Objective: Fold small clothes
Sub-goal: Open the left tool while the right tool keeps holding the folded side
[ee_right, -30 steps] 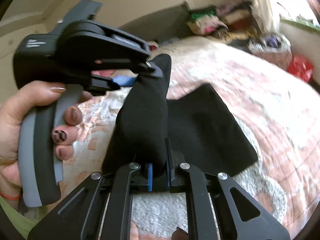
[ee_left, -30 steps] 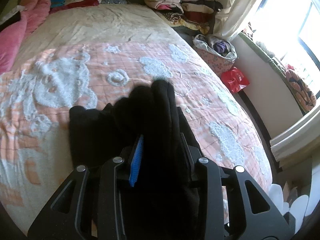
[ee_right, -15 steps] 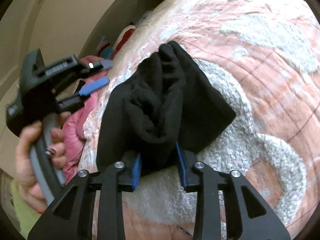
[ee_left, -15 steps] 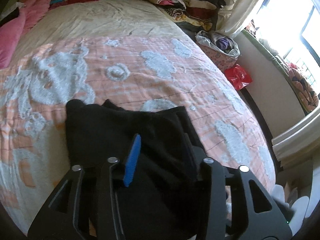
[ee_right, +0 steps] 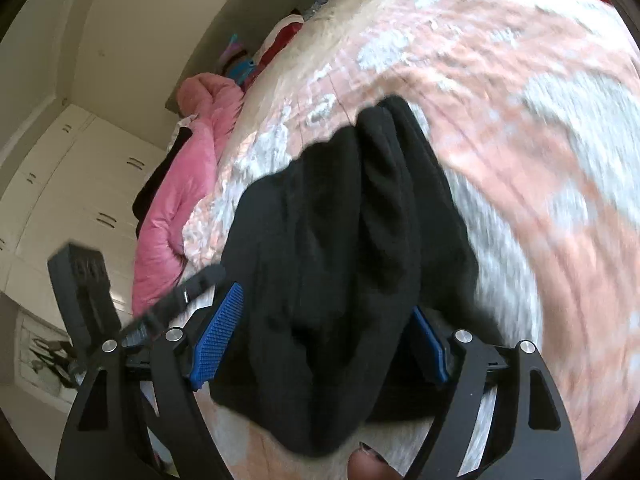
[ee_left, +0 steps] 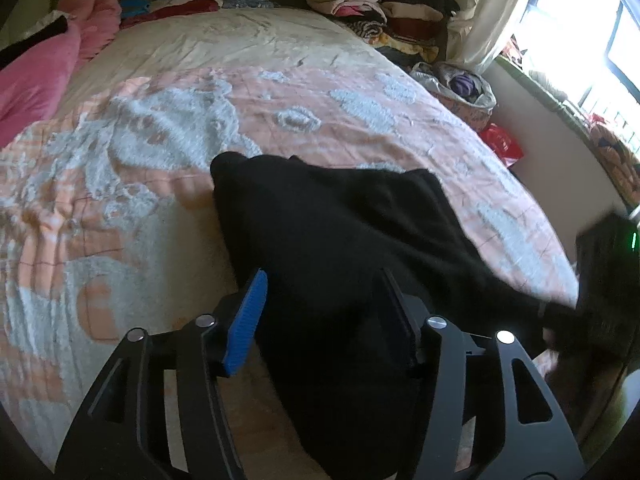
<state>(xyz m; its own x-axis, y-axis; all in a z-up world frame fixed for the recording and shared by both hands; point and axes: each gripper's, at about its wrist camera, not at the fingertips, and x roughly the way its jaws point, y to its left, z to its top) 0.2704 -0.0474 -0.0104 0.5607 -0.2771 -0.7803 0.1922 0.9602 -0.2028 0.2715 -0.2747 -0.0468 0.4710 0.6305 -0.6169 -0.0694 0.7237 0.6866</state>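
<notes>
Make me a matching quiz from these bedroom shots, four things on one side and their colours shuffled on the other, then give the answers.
Things:
1. garment lying between the fingers
2. finger pad
3. padded jacket by the bed's edge
4. bag on the floor near the window

Colours:
A. red
B. black
C. pink
D. blue

Pairs: 1-B, 2-D, 3-C, 4-A

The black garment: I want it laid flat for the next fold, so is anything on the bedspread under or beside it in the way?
Nothing visible is. The black garment lies on bare peach bedspread; the pink blanket and clothes pile sit far off at the bed's edges. Both hand-held grippers are opening around it, pads clear.
</notes>
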